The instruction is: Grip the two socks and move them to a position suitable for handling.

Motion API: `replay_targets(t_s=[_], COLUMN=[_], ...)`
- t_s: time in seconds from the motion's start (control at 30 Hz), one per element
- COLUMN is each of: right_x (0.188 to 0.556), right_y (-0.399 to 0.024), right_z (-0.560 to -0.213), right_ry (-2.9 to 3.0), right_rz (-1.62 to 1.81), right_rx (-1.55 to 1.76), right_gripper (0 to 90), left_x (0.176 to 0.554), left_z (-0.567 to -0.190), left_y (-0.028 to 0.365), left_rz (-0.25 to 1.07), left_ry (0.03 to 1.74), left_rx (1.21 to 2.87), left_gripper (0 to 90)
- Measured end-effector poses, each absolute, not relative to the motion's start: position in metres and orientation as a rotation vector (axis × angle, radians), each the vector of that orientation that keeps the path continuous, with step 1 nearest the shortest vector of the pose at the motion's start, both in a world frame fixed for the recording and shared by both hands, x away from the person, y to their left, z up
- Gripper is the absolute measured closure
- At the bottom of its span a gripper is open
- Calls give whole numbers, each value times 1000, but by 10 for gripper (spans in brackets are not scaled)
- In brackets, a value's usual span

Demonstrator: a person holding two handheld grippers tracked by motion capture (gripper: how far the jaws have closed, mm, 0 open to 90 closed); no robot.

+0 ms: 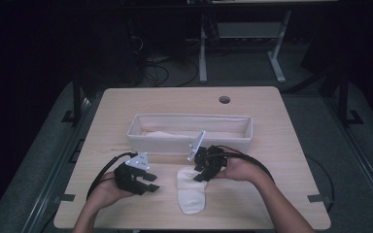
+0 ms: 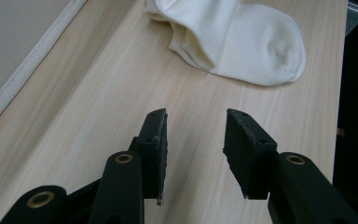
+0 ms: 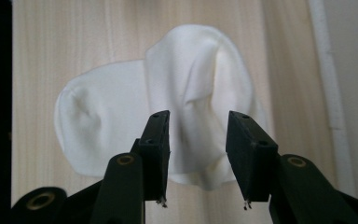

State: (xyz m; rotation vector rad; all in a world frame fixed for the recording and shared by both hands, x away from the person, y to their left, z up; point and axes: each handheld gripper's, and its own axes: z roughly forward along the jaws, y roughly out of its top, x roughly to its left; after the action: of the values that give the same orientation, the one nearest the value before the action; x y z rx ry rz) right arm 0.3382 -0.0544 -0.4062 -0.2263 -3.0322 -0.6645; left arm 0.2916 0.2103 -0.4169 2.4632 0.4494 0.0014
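- At the table's near-left, the left gripper (image 1: pixel 148 182) is sitting low over the wood in the person's left hand (image 1: pixel 108 189), jaws pointing right toward the sock.
- Its jaws are standing apart with nothing between them; in the left gripper view, bare tabletop (image 2: pixel 121 74) is showing through the gap of the left gripper (image 2: pixel 196 154).
- In that same view the sock (image 2: pixel 242 42) is lying ahead of the jaw tips, apart from them, cuff end bunching up at the left, rounded toe at the right.
- In the middle of the near edge, the white sock (image 1: pixel 191 190) is lying flat on the table (image 1: pixel 272 121), folded over on itself, toe toward the person.
- Behind it, a long white fabric bin (image 1: pixel 189 141) is sitting across the table centre, well clear of the sock's toe, close to its far end.
- To the right, the right gripper (image 1: pixel 200 175) is hovering at the sock's far end, held by the right hand (image 1: pixel 240 170), angling down and left.
- Its jaws are standing spread; in the right gripper view, the right gripper (image 3: pixel 198 154) is straddling the raised fold of the sock (image 3: pixel 121 107), pads not pressing on the cloth.
- The bin's white rim (image 3: pixel 328 93) is running along the right side of that view.
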Motion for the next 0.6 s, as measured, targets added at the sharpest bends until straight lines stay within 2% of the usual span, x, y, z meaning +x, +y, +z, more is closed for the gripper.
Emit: replay_targets(t_s=[0.6], right_x=[366], right_y=[-45], right_z=[-416], right_ry=[-3007], right_rz=[-618], right_rx=[-340], right_gripper=[695], left_x=[292], left_z=[-416], left_y=[212], left_rz=[0], left_ry=[452], left_rx=[2459], left_gripper=[589])
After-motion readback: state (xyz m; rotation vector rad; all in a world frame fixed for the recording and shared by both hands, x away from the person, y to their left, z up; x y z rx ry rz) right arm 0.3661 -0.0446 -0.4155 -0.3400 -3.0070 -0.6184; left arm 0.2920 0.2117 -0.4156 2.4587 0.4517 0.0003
